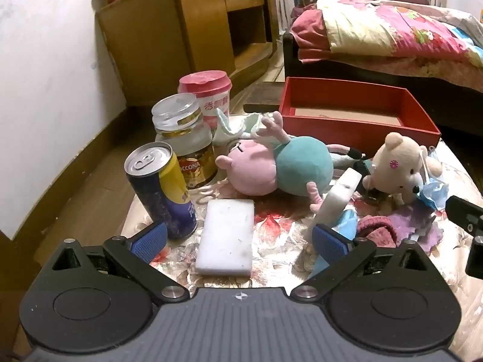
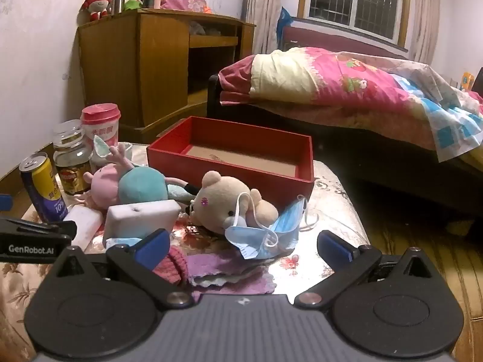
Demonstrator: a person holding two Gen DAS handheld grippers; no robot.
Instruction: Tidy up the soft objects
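Note:
A pink pig plush in a teal dress [image 1: 271, 166] [image 2: 132, 184] lies on the floral table. A cream teddy bear [image 1: 398, 163] [image 2: 229, 205] lies beside it, by a blue face mask [image 2: 271, 235]. A flat white sponge [image 1: 226, 235] lies between the fingers of my open left gripper [image 1: 238, 241]. A second white sponge [image 1: 338, 202] [image 2: 142, 220] stands tilted. A pink knit piece [image 2: 175, 262] and a purple cloth [image 2: 226, 268] lie under my open, empty right gripper [image 2: 244, 247]. A red open box [image 1: 356, 114] [image 2: 241, 157] stands behind the toys.
A drink can [image 1: 163, 190], a glass coffee jar [image 1: 187, 141] and a pink-lidded cup [image 1: 208, 93] stand at the table's left. A wooden cabinet [image 2: 145, 66] stands against the wall, and a bed with a pink quilt [image 2: 347, 90] lies at the right.

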